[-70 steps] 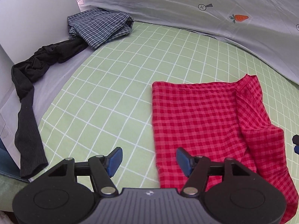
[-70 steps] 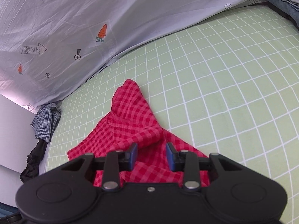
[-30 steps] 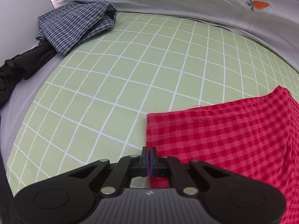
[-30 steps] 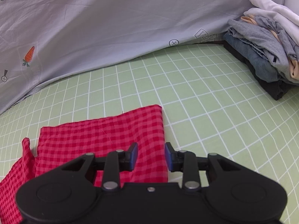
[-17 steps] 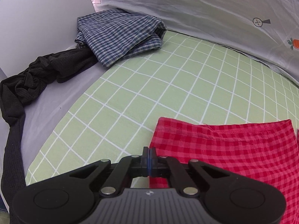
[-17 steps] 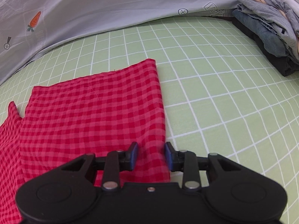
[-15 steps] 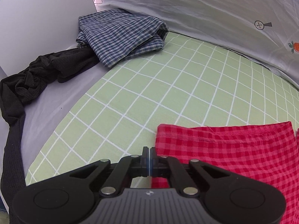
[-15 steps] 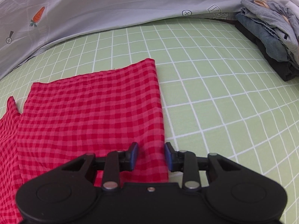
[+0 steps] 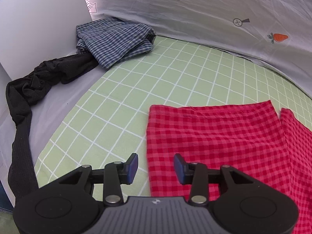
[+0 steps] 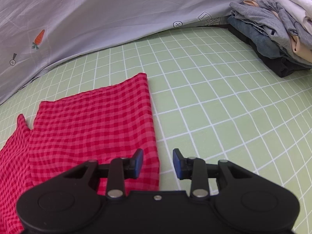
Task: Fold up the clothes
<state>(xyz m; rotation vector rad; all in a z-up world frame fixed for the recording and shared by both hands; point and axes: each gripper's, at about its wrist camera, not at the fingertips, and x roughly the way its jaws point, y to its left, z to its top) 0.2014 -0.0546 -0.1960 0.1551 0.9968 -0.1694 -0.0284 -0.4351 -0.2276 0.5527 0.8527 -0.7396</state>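
Green grid sheet (image 9: 136, 89) bearing my red checked garment (image 9: 224, 136), thin and limp, best pinched at hemmed corners; left gripper (image 9: 155, 165) opening, empty; right gripper (image 10: 158, 162) parted, empty.

A light green sheet (image 9: 156, 89) with a white grid pattern covers the flat surface, evenly lit in soft daylight-toned light. Behind it rises a wrinkled pale grey cloth (image 9: 195, 15) printed with small orange carrots (image 9: 277, 37), crossed circles and arrow outlines. A plain white panel (image 9: 39, 23) stands at the left edge in the left wrist view. Grey fabric (image 9: 58, 105) lies beside the green sheet's left border.
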